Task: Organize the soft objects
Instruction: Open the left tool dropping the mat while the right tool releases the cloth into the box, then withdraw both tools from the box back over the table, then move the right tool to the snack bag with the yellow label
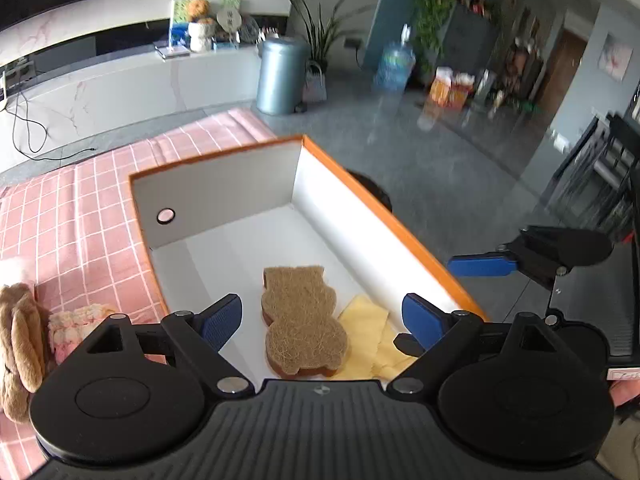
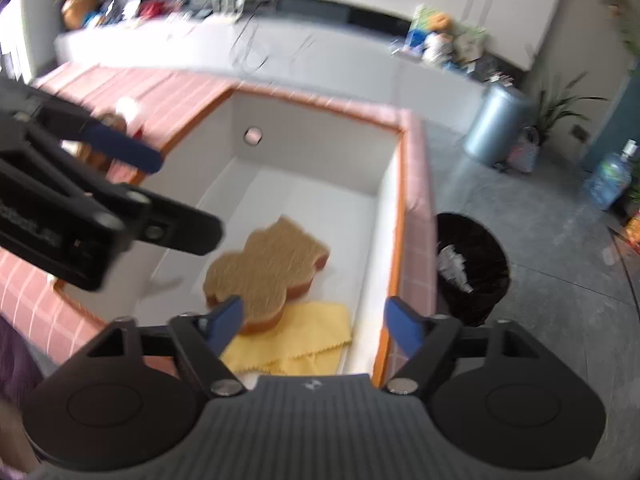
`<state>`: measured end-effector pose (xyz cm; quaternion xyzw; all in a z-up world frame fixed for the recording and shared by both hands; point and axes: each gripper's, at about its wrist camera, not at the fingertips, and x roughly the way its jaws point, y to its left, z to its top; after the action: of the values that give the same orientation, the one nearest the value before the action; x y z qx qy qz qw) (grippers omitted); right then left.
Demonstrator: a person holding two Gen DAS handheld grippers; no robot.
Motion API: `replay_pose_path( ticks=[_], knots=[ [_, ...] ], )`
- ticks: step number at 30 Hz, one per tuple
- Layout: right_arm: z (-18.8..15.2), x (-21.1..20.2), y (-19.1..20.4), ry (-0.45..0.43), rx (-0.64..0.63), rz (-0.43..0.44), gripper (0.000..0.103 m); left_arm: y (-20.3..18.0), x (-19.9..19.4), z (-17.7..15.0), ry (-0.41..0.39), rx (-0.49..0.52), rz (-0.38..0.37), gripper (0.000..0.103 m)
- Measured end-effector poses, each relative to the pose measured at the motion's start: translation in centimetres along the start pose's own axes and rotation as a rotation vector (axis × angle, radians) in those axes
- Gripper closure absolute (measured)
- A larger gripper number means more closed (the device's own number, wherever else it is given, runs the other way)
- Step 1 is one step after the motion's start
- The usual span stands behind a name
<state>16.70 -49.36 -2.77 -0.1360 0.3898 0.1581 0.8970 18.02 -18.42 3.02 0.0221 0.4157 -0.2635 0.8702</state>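
Note:
An orange-rimmed white box stands on the pink checked cloth. Inside lie a brown bear-shaped sponge and a yellow cloth beside it. My left gripper is open and empty, hovering over the sponge. My right gripper is open and empty above the yellow cloth at the box's near end; it also shows in the left wrist view at the box's right. A brown plush toy and a pink-white fluffy item lie on the cloth left of the box.
The pink checked cloth covers the table. A black bin stands on the floor right of the table. A grey-blue bin, plants and a white counter stand farther back.

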Motion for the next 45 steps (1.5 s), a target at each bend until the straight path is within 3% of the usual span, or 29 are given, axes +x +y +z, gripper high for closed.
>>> replay_pose_path(
  ticks=[1, 8, 16, 23, 28, 35, 41, 45],
  knots=[
    [-0.1, -0.4, 0.1, -0.024, 0.021, -0.018, 0.014, 0.2, -0.5, -0.1, -0.018, -0.012, -0.010, 0.000],
    [-0.9, -3.1, 2.7, -0.191, 0.116, -0.112, 0.012, 2.1, -4.2, -1.6, -0.141, -0.103, -0.015, 0.000],
    [-2.2, -4.6, 8.5, -0.343, 0.138, -0.240, 0.008, 4.0, -7.5, -4.7, -0.229, -0.111, 0.019, 0.000],
    [-3.1, -5.1, 13.5, -0.418, 0.125, -0.203, 0.009, 7.0, -9.6, -8.9, -0.306, -0.195, 0.060, 0.000],
    [-3.2, -4.7, 17.2, -0.447, 0.035, -0.189, 0.021, 10.0, -10.4, -12.1, -0.316, -0.271, 0.092, 0.000],
    [-3.3, -3.6, 21.5, -0.434, -0.076, -0.083, 0.041, 13.2, -10.8, -15.6, -0.277, -0.319, 0.151, 0.002],
    [-3.3, -1.8, 23.3, -0.382, -0.153, -0.046, 0.061, 14.8, -10.8, -18.3, -0.275, -0.306, 0.174, 0.002],
    [-3.2, -0.8, 23.8, -0.355, -0.165, -0.040, 0.064, 15.2, -10.4, -19.6, -0.280, -0.285, 0.169, 0.002]
  ],
)
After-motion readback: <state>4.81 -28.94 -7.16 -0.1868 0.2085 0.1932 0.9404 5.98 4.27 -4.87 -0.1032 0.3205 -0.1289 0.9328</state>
